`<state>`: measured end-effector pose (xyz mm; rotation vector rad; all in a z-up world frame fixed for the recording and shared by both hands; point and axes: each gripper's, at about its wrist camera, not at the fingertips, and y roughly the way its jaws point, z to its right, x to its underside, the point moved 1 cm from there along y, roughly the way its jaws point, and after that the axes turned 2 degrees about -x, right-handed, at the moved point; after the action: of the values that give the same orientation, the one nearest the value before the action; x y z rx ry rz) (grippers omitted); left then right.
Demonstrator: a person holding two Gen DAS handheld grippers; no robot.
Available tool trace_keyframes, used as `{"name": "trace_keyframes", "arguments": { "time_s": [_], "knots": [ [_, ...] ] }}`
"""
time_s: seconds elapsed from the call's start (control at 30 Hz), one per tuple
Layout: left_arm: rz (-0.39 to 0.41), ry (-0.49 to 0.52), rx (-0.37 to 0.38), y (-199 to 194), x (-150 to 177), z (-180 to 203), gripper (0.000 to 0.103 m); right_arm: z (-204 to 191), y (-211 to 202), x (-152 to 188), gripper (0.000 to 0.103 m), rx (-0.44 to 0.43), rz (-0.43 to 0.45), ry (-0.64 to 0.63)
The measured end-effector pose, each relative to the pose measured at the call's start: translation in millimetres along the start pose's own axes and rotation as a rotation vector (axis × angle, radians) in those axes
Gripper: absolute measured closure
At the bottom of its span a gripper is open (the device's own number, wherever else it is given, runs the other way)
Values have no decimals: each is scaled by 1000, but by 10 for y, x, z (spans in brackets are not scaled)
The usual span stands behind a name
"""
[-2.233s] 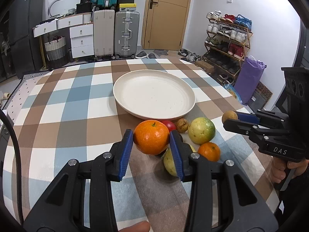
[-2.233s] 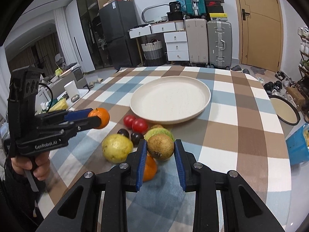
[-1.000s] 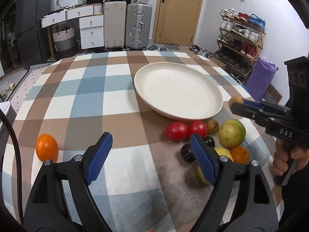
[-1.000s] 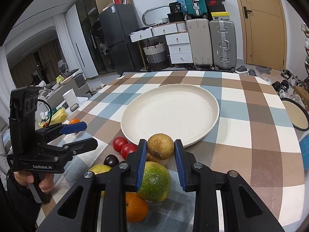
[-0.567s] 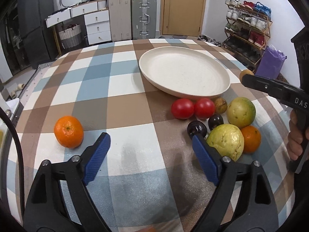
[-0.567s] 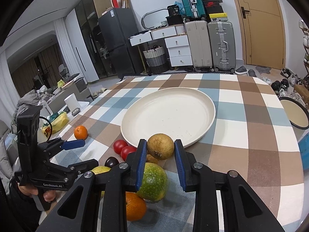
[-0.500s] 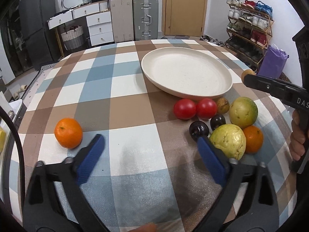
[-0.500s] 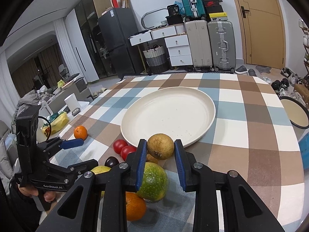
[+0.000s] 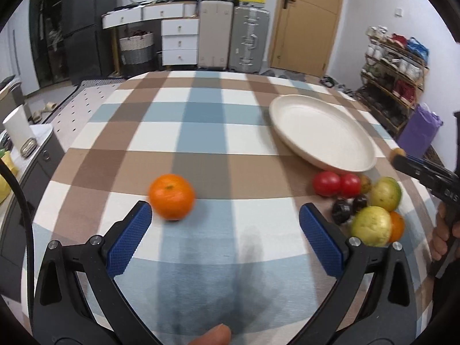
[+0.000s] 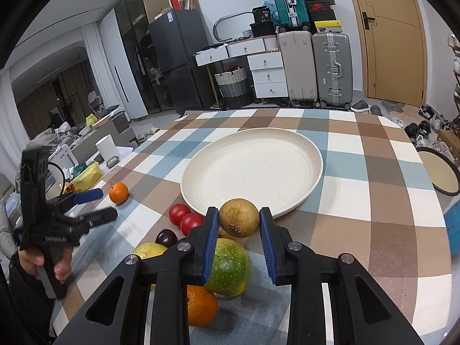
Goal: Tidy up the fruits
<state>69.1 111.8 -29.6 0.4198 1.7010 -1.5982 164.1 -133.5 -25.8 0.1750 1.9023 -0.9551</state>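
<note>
The plate [image 10: 313, 155] is still bare, a brown fruit [image 10: 239, 217] is clamped in the right hand-held gripper [image 10: 238, 240], and the left hand-held gripper [image 9: 222, 230] is spread wide and empty near an orange [image 9: 171, 196].

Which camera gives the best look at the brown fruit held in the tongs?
The right wrist view: the brown fruit sits large and sharp between the right tongs. The left wrist view shows only a sliver at the tongs' tip.

The right gripper [image 9: 400, 154] is showing partial white letters, seemingly "D" and "S". A black box [image 10: 320, 7] atop the suitcases is bearing a Nike swoosh.
</note>
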Motion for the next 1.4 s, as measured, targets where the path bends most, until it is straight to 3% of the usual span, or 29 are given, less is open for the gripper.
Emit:
{"name": "trace_keyframes", "arguments": {
  "time_s": [0.23,0.3,0.37,0.43,0.53,0.83,1.17,1.4],
  "knots": [
    [-48,-90,-57,165,-40,-302,1,-9,1,4,74,-1,0,-6],
    [-51,-94,-53,197,-41,-320,8,-6,-1,3,74,1,2,-5],
    [-82,-74,-72,270,-38,-304,33,-2,2,5,74,0,0,-2],
    [-118,-61,-87,361,-17,-295,46,0,2,11,74,-1,-1,-1],
    [-104,-56,-84,370,-32,-282,65,1,8,13,74,-3,-1,0],
    [-63,-45,-12,299,-115,-105,65,19,27,11,74,1,-5,11],
    [-23,84,138,344,-296,757,65,62,105,-40,74,12,-18,33],
    [-13,116,191,409,-424,1095,65,60,213,-79,74,3,-32,39]
  ]
}}
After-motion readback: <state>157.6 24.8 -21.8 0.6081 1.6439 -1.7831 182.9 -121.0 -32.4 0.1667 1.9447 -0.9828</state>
